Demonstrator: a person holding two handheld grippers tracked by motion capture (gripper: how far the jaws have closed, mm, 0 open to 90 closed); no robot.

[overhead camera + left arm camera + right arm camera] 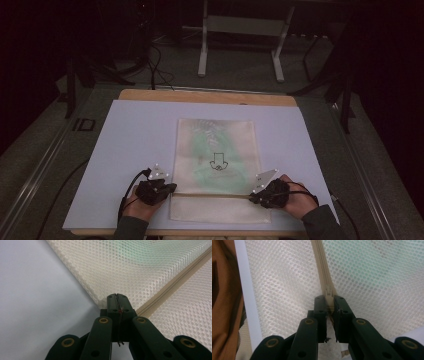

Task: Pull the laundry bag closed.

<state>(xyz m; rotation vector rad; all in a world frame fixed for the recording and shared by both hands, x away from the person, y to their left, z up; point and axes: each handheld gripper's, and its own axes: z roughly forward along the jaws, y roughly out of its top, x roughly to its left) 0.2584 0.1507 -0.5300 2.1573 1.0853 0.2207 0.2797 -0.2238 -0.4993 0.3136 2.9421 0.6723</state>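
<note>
High view: lying flat mid-mat (125, 150), mesh zipper bag (216, 150); left gripper (170, 188) pinching shut on bag's left zipper end, right gripper (254, 196) clamping the zipper pull (328, 293).

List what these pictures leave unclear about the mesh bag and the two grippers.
- Green contents of the mesh bag: high view, blurred by the mesh, not identifiable.
- Zipper pull: right gripper view, its tab hidden between the right gripper jaws.
- What the left gripper pinches at the bag's edge: left gripper view, covered by its shut jaws.
- Black drawing: too small.
</note>
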